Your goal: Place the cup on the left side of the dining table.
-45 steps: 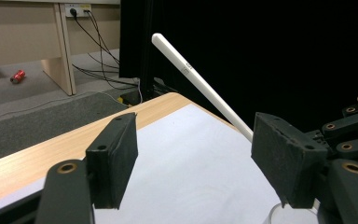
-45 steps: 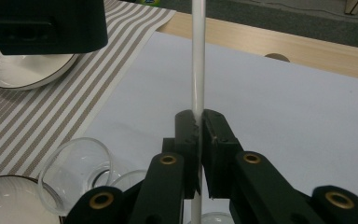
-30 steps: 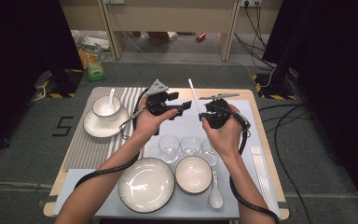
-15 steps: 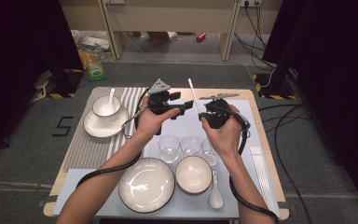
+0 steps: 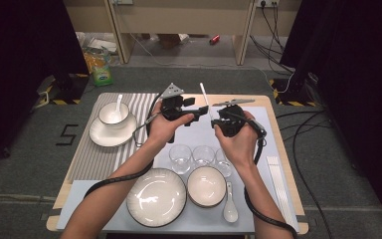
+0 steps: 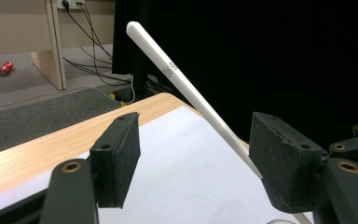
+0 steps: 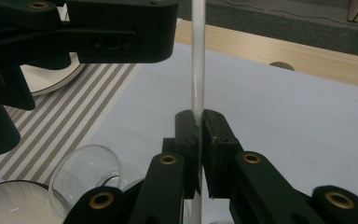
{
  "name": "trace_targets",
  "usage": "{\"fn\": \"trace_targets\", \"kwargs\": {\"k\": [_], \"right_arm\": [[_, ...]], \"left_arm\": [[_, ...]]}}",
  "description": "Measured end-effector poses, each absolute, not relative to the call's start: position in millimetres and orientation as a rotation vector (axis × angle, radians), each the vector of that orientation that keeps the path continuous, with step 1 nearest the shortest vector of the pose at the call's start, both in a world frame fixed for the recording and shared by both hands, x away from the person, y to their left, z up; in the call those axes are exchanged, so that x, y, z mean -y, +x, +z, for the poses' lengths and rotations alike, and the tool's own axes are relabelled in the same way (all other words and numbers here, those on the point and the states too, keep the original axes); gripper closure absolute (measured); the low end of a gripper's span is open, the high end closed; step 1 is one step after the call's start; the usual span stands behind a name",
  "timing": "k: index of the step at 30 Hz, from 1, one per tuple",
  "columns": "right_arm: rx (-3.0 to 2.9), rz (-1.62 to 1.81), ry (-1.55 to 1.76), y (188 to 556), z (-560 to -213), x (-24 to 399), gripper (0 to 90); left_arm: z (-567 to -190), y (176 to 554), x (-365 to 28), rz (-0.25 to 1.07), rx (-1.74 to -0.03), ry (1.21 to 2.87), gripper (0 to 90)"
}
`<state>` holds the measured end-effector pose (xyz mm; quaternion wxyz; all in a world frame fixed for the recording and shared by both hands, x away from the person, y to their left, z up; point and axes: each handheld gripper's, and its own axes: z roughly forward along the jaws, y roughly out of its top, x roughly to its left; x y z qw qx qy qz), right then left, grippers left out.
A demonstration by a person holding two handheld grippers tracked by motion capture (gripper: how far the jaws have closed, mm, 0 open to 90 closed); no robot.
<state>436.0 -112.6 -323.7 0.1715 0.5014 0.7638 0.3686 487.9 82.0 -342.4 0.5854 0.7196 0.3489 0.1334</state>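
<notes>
Near edge of worktop [image 5: 278, 107]: large plate [image 5: 156, 197] left of centre, smaller bowl [image 5: 206, 186] just right of it, white spoon [image 5: 230, 205] lying right of the bowl. All rest on a pale sheet [image 5: 278, 164].

Next row back: three clear glasses [image 5: 180, 158] side by side, between the person's two forearms.

Mid-worktop, above the glasses: both hands held up off the surface, close together.

Right tongs [image 5: 215, 121]: jaws nearly together, clamped on a thin white chopstick [image 5: 204, 96]. In the right gripper view the stick [image 7: 197, 70] stands upright out of the pinched pads [image 7: 213, 140]. From the high view it slants up and away toward the far edge.

Left tongs [image 5: 202, 112]: jaws standing wide, nothing pressed between them. In the left gripper view the chopstick [image 6: 186, 88] runs diagonally across the gap, passing close by the right-hand pad [image 6: 284, 165]; contact there cannot be told. The left-hand pad is well apart from it.

Far left: striped mat [image 5: 104, 159] carrying a saucer [image 5: 109, 137] with a cup [image 5: 113, 114] and a spoon in it.

Right edge of worktop: a bundle of white sticks [image 5: 278, 184] lying lengthwise.

Beyond the worktop: grey floor [image 5: 189, 79], cables, a red can [image 5: 214, 39].
</notes>
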Motion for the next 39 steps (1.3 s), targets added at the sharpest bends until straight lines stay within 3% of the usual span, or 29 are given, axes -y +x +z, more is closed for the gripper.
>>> {"fn": "trace_targets", "kwargs": {"k": [24,39], "right_arm": [[-2.173,1.049,1.410,435.8,-321.2,109.1,85.4],[-2.173,1.053,1.400,435.3,-321.4,108.1,85.4]], "left_arm": [[-339.9,494.1,-71.8,0.260,-0.834,1.658,35.1],[-339.7,498.5,-69.0,0.216,-0.855,1.631,46.2]]}}
